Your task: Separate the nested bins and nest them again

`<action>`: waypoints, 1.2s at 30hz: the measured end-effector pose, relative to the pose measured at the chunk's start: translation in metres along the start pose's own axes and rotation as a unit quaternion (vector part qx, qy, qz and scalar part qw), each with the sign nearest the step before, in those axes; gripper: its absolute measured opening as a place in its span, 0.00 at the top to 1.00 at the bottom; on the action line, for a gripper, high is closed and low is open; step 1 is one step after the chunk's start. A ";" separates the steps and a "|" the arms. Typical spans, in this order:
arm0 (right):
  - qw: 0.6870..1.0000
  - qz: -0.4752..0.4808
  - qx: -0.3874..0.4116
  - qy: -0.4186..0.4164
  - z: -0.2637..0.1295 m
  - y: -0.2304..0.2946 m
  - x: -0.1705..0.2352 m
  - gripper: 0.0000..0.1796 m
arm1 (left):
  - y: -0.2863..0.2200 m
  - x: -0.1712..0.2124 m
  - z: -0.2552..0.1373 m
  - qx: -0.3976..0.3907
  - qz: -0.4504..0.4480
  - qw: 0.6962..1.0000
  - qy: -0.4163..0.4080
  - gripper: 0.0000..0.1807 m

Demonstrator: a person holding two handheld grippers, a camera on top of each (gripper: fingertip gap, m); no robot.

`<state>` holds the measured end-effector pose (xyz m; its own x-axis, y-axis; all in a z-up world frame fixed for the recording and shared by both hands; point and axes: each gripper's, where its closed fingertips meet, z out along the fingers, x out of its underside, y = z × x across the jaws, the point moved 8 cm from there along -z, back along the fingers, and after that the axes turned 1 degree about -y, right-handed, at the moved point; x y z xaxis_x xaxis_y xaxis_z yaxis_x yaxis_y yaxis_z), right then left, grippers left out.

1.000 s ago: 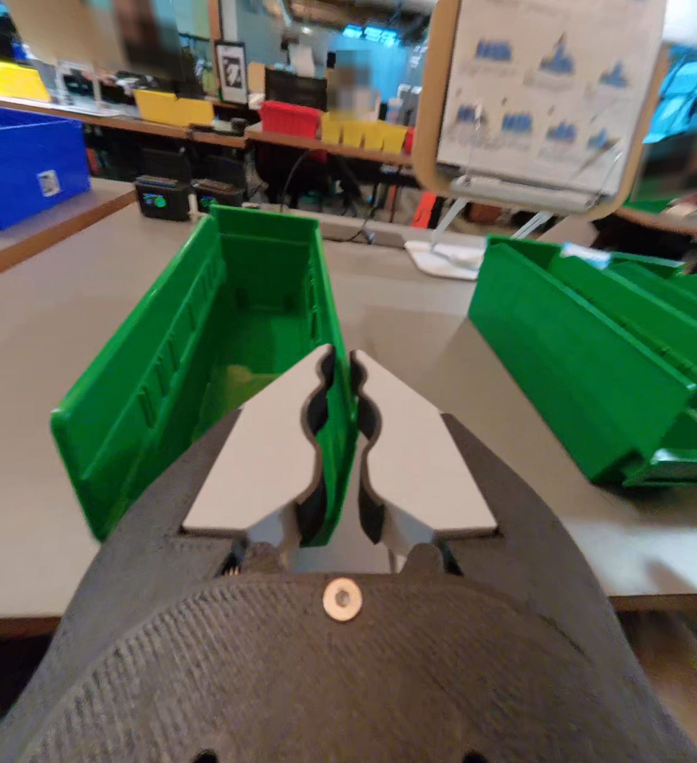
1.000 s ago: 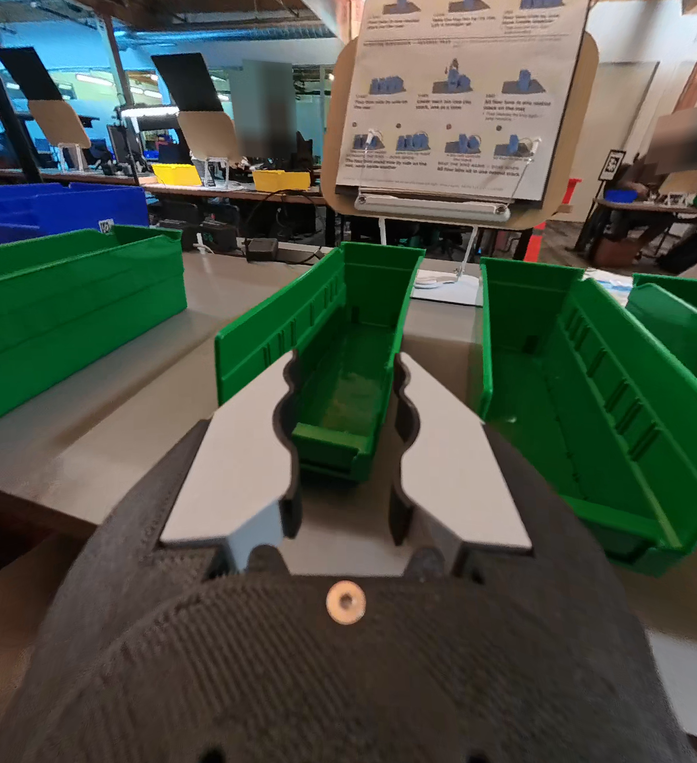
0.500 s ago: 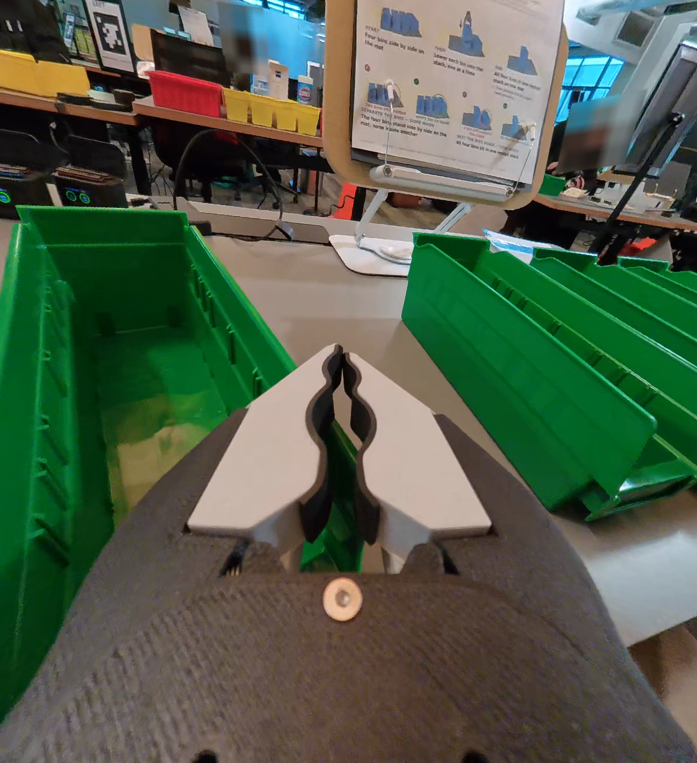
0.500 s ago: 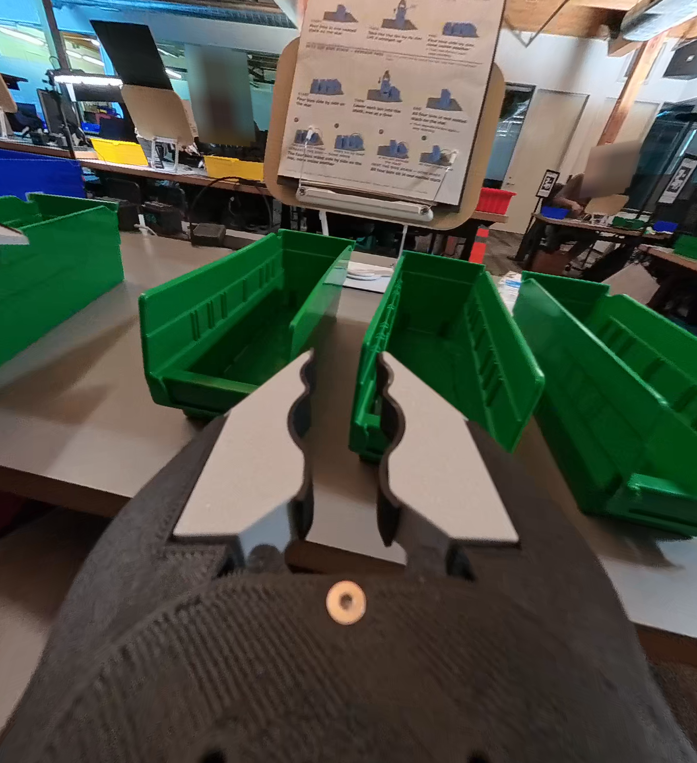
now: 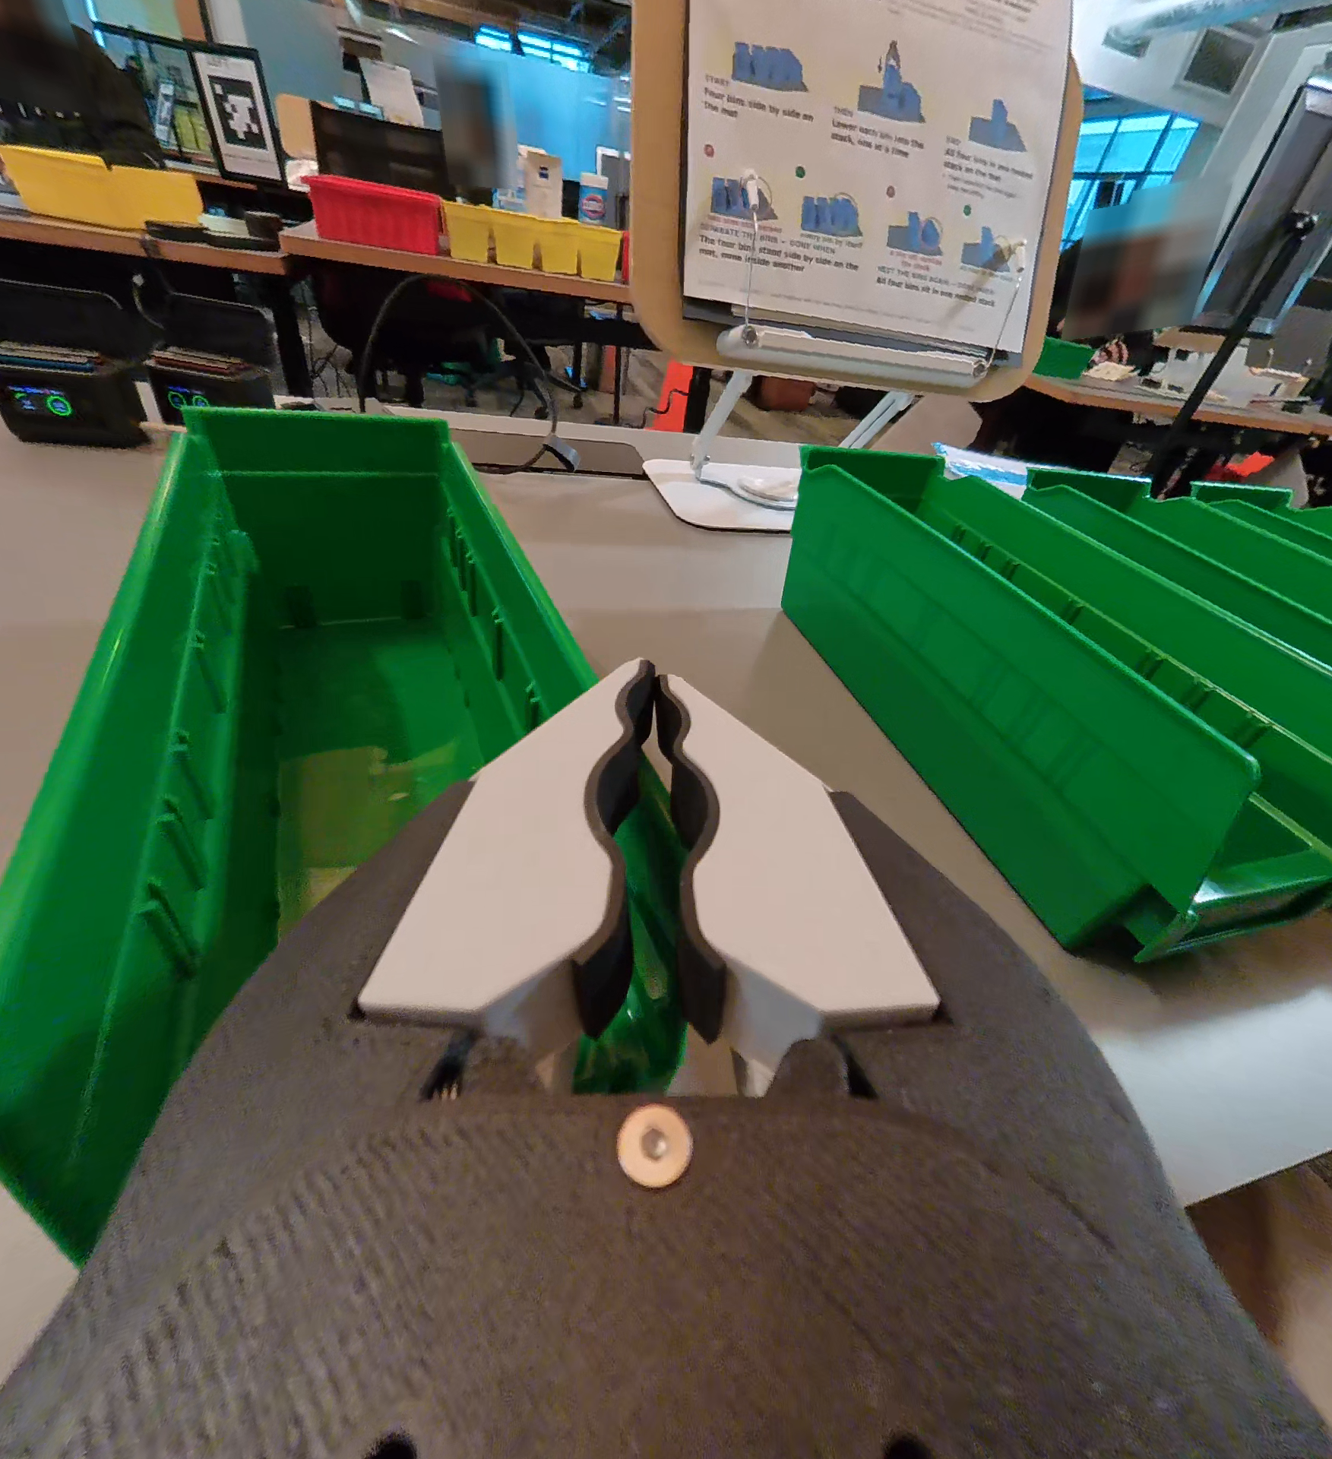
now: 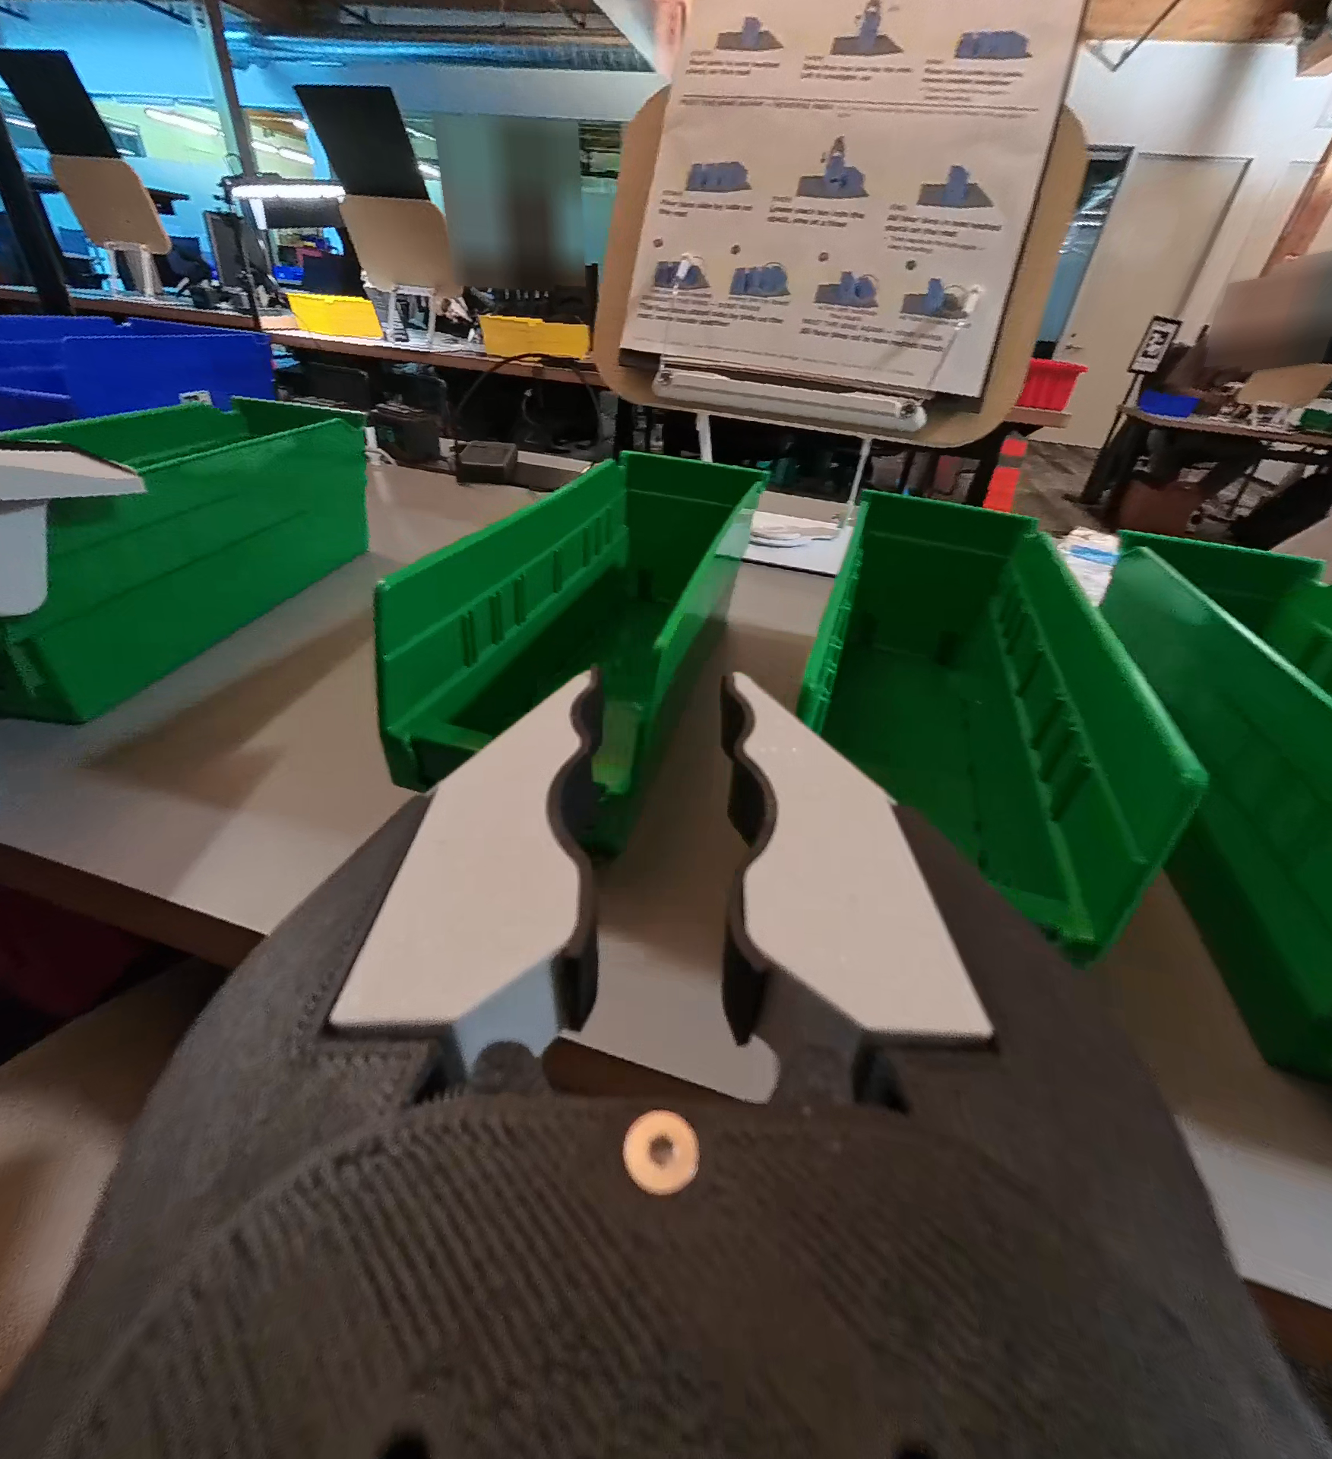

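My left gripper (image 5: 654,687) is shut on the right side wall of a long green bin (image 5: 291,710), which fills the left of the left wrist view. Several more green bins (image 5: 1041,710) lie side by side to its right. In the right wrist view, my right gripper (image 6: 658,687) is open and empty, above the table's front edge and aimed at the gap between two green bins (image 6: 568,616) (image 6: 962,710). Another green bin (image 6: 1318,750) is at the right. The held bin (image 6: 173,553) is at the far left, with a left gripper finger (image 6: 39,474) on it.
An instruction board on a stand (image 6: 828,237) rises behind the bins, its white base on the table (image 5: 726,497). Blue bins (image 6: 94,363) sit at the back left. Two black boxes (image 5: 54,395) stand at the table's far left edge. The grey table (image 6: 212,789) ends just below my right gripper.
My left gripper has stayed shut on the bin wall while the bin swung round towards the other bins. My right gripper moved from over the second bin to the gap beside it.
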<state>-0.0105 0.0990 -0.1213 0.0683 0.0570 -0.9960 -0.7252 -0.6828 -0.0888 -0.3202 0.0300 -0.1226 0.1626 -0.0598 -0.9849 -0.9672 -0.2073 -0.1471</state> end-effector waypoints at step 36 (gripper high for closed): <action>0.999 -0.005 -0.032 0.014 0.003 0.017 0.005 0.85 | 0.032 0.009 0.021 -0.160 0.031 0.986 0.044 1.00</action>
<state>-0.0243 0.0901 -0.1277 0.0961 0.0445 -0.9944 -0.6792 -0.7274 -0.0982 -0.3534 0.0429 -0.1383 0.1343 -0.1637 -0.9773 -0.8675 -0.4962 -0.0361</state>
